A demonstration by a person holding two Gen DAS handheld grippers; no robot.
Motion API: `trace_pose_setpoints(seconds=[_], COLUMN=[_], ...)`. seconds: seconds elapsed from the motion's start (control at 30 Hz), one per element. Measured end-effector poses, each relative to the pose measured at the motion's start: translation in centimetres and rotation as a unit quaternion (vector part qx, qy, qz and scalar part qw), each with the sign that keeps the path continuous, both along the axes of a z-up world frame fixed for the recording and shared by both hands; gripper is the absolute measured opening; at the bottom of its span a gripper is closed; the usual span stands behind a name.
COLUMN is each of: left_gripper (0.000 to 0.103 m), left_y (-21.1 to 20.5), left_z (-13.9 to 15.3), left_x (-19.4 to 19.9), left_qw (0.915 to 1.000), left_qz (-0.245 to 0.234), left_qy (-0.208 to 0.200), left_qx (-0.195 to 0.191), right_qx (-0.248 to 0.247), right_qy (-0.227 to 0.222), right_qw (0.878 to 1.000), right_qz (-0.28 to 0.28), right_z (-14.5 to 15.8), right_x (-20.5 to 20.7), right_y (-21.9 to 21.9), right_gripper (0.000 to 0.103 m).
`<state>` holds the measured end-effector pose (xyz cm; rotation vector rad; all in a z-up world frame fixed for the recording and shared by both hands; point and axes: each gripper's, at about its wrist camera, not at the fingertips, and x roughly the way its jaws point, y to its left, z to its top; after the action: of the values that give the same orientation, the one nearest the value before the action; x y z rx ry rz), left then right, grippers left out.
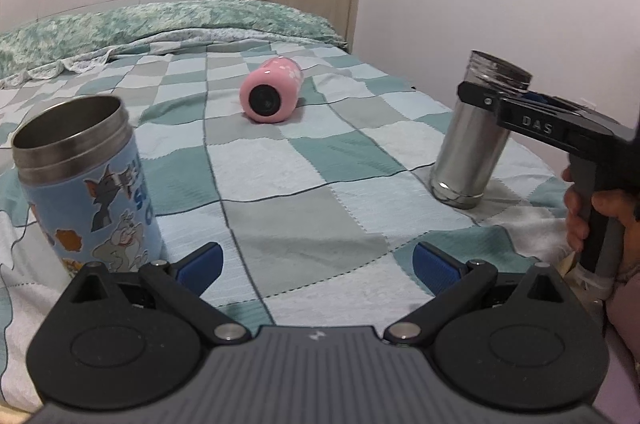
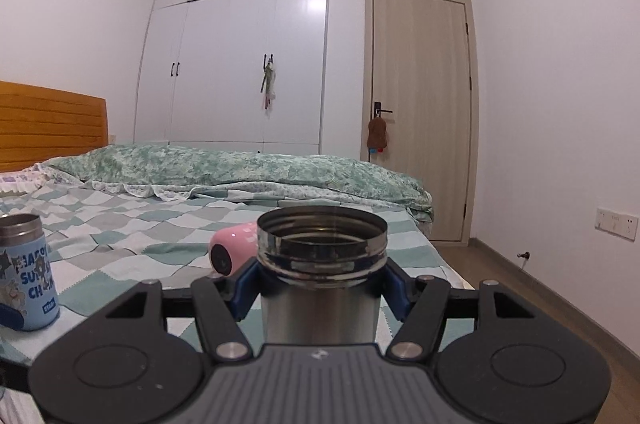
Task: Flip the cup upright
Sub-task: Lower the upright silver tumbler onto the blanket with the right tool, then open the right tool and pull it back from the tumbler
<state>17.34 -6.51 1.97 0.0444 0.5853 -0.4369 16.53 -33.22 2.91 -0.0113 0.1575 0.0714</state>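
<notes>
A silver steel cup [image 1: 472, 132] stands nearly upright on the checked bedspread [image 1: 304, 160], mouth up, leaning slightly. My right gripper [image 2: 322, 280] is shut on the silver cup [image 2: 320, 264] just below its threaded rim; it also shows in the left wrist view [image 1: 496, 92]. A pink cup [image 1: 270, 90] lies on its side mid-bed, base toward me; it also shows in the right wrist view [image 2: 232, 250]. A blue cartoon cup [image 1: 86, 184] stands upright at left, also in the right wrist view [image 2: 26, 272]. My left gripper [image 1: 318, 264] is open and empty above the bed.
A rumpled green quilt [image 1: 160, 24] lies across the far side of the bed. A wardrobe [image 2: 240, 56] and a door [image 2: 420, 112] stand behind. The bed's right edge drops to a wooden floor [image 2: 520, 304]. A wooden headboard [image 2: 48, 128] is at left.
</notes>
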Motion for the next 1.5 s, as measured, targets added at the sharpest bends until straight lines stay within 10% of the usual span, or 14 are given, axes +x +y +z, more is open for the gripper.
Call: trace_pose_setpoints(seconds=[0.5, 0.97, 1.5], left_gripper=[0.103, 0.103, 0.103], left_y=[0.0, 2.5, 5.9], left_z=[1.6, 3.6, -0.7], left_x=[-2.2, -8.2, -13.4], left_qw=[0.9997, 0.9966, 0.984], left_qz=[0.004, 0.034, 0.111], left_qy=[-0.024, -0.072, -0.135], left_qx=[-0.002, -0.02, -0.035], right_qx=[0.018, 0.01, -0.018], right_qy=[-0.026, -0.038, -0.038], right_qw=[0.999, 0.999, 0.999], right_qz=[-0.02, 0.011, 0.008], right_z=[1.8, 3.9, -1.8], right_x=[-2.2, -11.6, -17.9], right_y=[-0.3, 2.3, 6.8], right_gripper=[0.102, 0.103, 0.103])
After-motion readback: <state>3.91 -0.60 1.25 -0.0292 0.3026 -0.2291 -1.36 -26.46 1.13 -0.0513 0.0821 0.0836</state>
